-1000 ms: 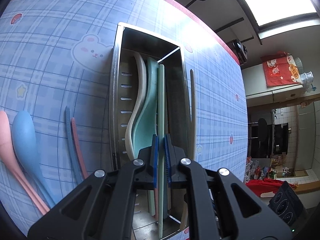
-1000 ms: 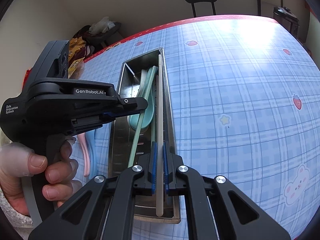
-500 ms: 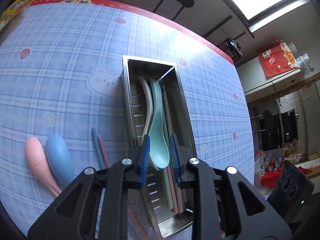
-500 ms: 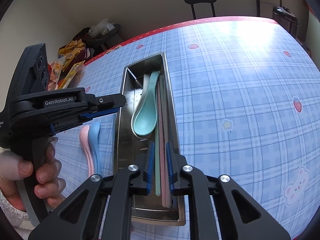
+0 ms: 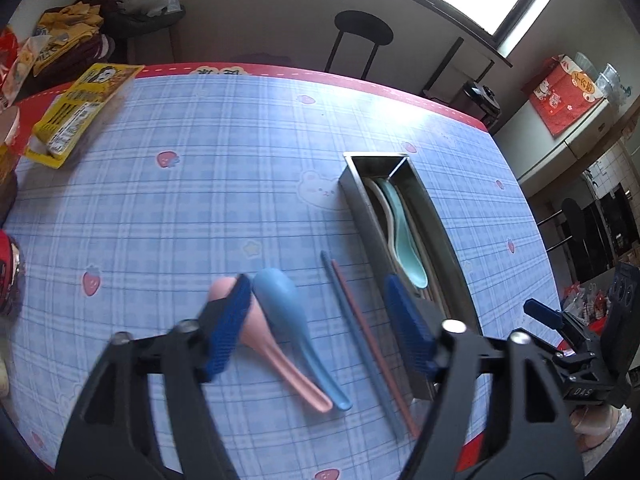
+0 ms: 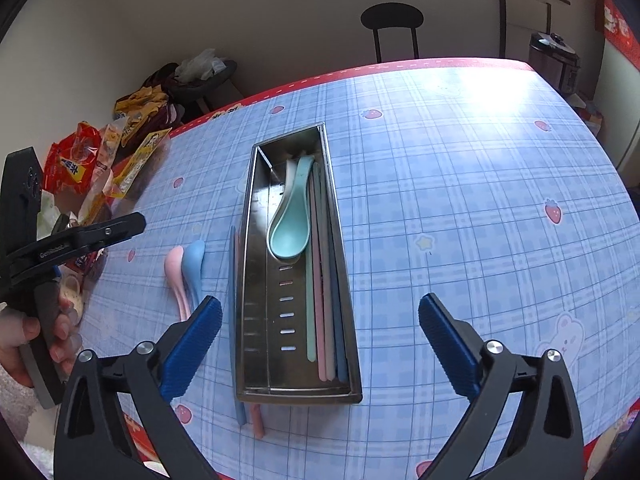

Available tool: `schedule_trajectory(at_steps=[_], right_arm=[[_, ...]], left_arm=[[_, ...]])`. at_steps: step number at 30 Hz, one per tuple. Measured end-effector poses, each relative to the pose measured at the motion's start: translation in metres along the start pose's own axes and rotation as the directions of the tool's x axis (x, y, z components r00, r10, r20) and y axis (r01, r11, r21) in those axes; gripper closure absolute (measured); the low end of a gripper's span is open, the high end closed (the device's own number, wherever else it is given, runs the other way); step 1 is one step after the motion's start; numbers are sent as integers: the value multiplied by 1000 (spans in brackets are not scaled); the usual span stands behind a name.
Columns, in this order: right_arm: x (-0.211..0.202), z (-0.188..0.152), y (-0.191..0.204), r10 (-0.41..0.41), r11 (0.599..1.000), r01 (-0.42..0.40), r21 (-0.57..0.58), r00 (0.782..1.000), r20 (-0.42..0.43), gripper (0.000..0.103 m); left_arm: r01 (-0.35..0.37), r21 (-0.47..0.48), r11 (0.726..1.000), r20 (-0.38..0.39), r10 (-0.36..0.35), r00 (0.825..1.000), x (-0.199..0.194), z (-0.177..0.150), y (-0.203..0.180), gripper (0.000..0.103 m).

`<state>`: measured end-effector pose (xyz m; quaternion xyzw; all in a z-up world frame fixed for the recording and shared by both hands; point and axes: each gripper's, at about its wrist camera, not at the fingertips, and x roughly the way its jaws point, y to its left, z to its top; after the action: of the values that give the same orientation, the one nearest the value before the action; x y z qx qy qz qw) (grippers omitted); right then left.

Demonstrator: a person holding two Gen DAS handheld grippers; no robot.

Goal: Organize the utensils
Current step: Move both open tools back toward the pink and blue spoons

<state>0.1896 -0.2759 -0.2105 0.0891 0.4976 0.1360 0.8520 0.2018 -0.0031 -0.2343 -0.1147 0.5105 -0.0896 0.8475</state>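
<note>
- The long stainless-steel utensil tray (image 6: 298,392) lies lengthwise on the blue checked tablecloth (image 6: 460,208), so long items drop in parallel to its walls.
- Inside, a mint-green ceramic soup spoon (image 6: 290,224) sits over a white spoon (image 6: 289,172); 4 or so pastel chopsticks (image 6: 324,300) line the right wall, sorted by type.
- Still outside, left of the tray: a pink spoon (image 5: 256,332) touching a blue spoon (image 5: 288,312), and a blue and pink chopstick pair (image 5: 360,332) just beside the tray wall.
- The left gripper (image 5: 320,320) hangs spread wide and empty above these leftovers, likely choosing one.
- The right gripper (image 6: 320,332) is also parted, holding nothing, straddling the tray's near end.
</note>
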Motion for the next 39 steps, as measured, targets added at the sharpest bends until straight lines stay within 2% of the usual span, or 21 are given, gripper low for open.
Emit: schedule_trajectory(at_steps=[2, 4, 9, 16, 28, 32, 33, 35, 38, 39], right_arm=[[-7, -5, 1, -19, 1000, 19, -11, 1000, 9, 6], [-13, -10, 3, -38, 999, 39, -17, 999, 18, 6], [-18, -25, 11, -62, 998, 62, -28, 998, 12, 6], [-13, -47, 35, -75, 992, 72, -99, 997, -23, 6], [2, -64, 78, -132, 962, 102, -255, 986, -104, 6], [14, -62, 95, -123, 954, 83, -289, 985, -124, 6], [17, -61, 99, -121, 951, 77, -301, 984, -132, 7], [24, -60, 109, -116, 942, 61, -331, 982, -147, 15], [35, -58, 123, -124, 922, 51, -384, 978, -169, 32], [39, -56, 126, -120, 919, 41, -393, 976, -179, 42]], left_arm=[[14, -32, 999, 27, -13, 1000, -13, -7, 13, 9], [13, -41, 999, 20, -13, 1000, -20, -11, 22, 8], [-46, -47, 998, 48, 48, 998, -35, -27, 36, 6], [-94, -19, 995, 50, 95, 994, -47, -56, 47, 6], [-105, -21, 994, 82, 106, 991, -59, -92, 64, 6], [-91, -43, 995, 72, 94, 993, -53, -98, 74, 6], [-86, -46, 995, 68, 89, 994, -51, -98, 76, 6], [-74, -50, 996, 66, 77, 995, -48, -98, 78, 6], [-54, -45, 998, 70, 57, 996, -45, -97, 78, 7], [-51, -43, 998, 72, 54, 996, -44, -96, 78, 7]])
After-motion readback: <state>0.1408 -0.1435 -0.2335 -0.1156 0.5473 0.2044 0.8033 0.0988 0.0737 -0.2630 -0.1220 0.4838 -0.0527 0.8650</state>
